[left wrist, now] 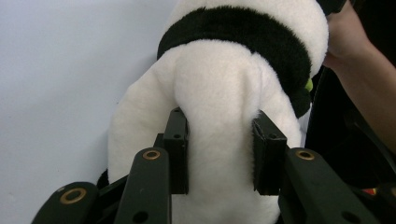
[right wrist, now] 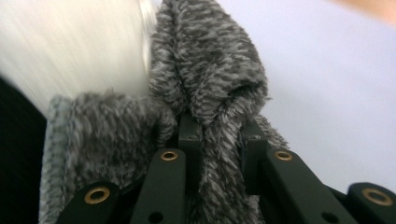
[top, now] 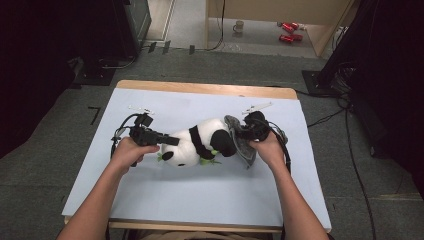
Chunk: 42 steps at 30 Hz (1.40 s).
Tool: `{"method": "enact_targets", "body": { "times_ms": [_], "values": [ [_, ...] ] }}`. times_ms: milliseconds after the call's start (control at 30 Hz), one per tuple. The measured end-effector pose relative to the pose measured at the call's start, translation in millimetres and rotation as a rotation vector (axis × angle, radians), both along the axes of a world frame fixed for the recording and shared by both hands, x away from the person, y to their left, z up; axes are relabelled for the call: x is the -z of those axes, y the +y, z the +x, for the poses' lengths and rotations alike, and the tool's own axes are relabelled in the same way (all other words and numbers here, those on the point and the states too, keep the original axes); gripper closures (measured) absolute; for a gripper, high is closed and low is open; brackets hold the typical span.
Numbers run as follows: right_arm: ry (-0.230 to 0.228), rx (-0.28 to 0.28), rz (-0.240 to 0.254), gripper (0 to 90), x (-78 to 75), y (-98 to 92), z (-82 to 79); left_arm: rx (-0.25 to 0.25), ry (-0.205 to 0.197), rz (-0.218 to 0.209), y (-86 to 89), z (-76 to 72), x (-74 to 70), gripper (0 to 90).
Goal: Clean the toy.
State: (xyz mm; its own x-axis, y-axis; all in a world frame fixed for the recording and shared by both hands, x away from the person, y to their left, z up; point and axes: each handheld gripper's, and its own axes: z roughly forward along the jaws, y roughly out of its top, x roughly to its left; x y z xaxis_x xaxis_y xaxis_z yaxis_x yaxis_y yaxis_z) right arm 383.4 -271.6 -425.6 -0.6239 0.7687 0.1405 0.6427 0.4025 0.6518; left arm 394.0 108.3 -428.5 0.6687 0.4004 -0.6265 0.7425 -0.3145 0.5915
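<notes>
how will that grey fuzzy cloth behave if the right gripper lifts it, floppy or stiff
Probably floppy: the grey cloth bunches into soft folds between the right gripper, so it should drape. Its fuzzy knit looks grippy, unlikely to slip. It lies against the panda, so it may drag.

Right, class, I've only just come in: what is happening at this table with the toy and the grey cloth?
A person works at a light blue table with a gripper in each hand. The left gripper is clamped on the white plush of a panda soft toy lying on its side. The right gripper pinches a fold of a grey knitted fuzzy cloth, held against the toy's other end. What the cloth is for is not clear.
</notes>
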Motion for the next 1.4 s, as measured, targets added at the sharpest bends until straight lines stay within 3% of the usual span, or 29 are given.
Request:
{"method": "enact_targets", "body": {
  "times_ms": [133, 400, 600, 900, 1200, 1400],
  "values": [
    [-0.021, 0.021, 0.041, 77.2, -3.6, -7.8, -2.5, 0.014, -0.004, -0.001, 0.4, -0.4, 0.3, 65.3],
    [-0.157, 0.039, 0.147, 77.1, -49.2, -14.0, -5.5, 0.020, -0.012, -0.004, 0.5, -0.6, 1.2, 64.9],
    [-0.190, 0.005, 0.181, 77.1, -67.1, -3.0, -3.8, 0.023, -0.024, 0.003, 0.3, -1.4, 1.1, 64.5],
    [-0.120, -0.020, 0.193, 77.2, -44.1, 18.5, 2.2, 0.019, -0.025, 0.007, 1.8, -2.6, 3.3, 64.2],
    [-0.097, 0.004, 0.232, 77.4, -28.4, 12.4, 1.2, 0.014, -0.019, 0.007, 1.0, -2.6, 3.4, 64.0],
    [-0.080, 0.021, 0.193, 77.4, -19.6, 7.0, 0.1, 0.018, -0.019, 0.007, 2.2, -1.3, 4.0, 63.8]
  ]
}}
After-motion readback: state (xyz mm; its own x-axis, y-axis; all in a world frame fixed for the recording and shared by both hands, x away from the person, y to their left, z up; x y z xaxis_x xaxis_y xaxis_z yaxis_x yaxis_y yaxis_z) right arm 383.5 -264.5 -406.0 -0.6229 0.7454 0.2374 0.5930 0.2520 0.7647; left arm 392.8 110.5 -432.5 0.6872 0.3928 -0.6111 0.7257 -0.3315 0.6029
